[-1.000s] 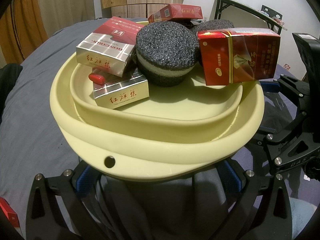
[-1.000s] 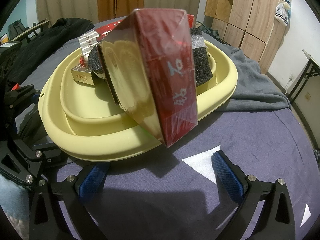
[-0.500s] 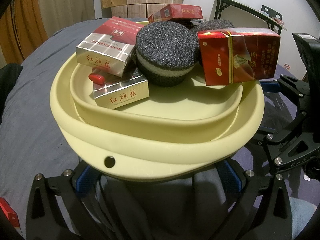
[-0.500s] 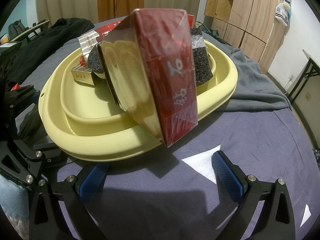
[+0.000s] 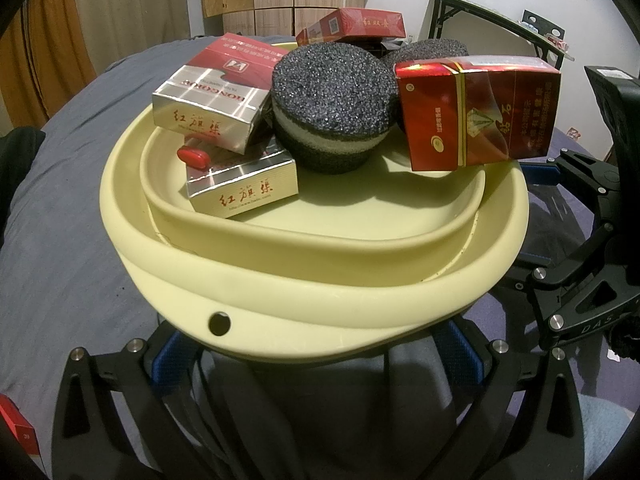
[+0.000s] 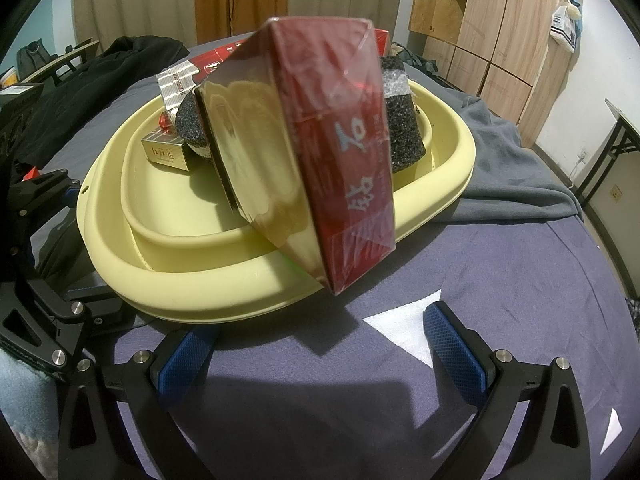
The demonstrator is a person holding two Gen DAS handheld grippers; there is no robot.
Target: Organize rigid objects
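While the right tool gapes, the red pack rests just ahead.

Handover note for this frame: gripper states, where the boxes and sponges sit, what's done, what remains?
Left gripper: open, fingers under the near rim of the yellow basin, not clamping it.
Right gripper: open, holding nothing, just short of the red box.
That red box leans across the basin's rim, half outside.
Inside the basin: two silver-red boxes stacked, a gold box, two dark sponges, another red pack at the back.
Done: most items gathered.
Left: probably settle the leaning box inside; a red item lies outside on the bedsheet.
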